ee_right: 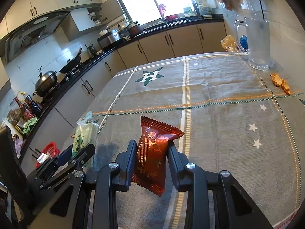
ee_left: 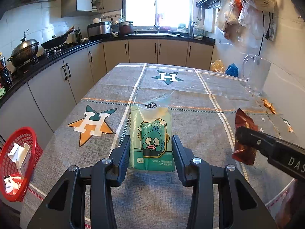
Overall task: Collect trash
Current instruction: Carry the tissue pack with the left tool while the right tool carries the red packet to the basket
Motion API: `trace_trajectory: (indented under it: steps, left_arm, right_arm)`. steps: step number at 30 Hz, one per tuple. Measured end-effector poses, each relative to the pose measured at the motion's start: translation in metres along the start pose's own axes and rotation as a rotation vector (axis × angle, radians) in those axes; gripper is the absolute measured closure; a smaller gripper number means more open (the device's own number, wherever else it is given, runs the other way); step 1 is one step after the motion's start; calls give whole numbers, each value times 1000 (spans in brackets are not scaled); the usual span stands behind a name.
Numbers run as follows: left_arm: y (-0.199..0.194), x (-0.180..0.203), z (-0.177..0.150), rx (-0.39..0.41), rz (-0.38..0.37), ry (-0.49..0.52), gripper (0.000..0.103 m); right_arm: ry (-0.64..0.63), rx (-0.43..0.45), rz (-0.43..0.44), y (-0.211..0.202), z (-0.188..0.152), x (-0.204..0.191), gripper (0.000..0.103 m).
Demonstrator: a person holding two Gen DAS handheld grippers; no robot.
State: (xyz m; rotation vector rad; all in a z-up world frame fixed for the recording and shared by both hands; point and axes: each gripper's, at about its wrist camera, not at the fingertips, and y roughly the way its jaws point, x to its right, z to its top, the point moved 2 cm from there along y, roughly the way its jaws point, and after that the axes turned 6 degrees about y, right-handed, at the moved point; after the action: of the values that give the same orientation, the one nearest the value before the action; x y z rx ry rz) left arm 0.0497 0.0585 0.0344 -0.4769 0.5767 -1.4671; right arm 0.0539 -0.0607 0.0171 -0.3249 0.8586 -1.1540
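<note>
Two soft packets gripped over checked cloth
A crinkled green tissue pack (ee_left: 151, 139) is clamped by the left gripper (ee_left: 151, 143); a glossy red foil wrapper (ee_right: 152, 152) is pinched by the right gripper (ee_right: 151, 148).

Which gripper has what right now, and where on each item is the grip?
Left gripper is shut on the green cartoon tissue pack, pads on its lower side edges. Right gripper is shut on the red foil snack wrapper, clamped across its middle.

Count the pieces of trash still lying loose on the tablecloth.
1: an orange wrapper by the clear jug. More may be hidden below the frame.
</note>
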Motion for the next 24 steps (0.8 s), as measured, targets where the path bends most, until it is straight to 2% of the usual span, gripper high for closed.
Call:
trace_trajectory:
  steps: [24]
  left_arm:
    - [-7,-3,2,35,60,8,62]
  right_arm:
    - [-2,6,9,-2,-1,-1,68]
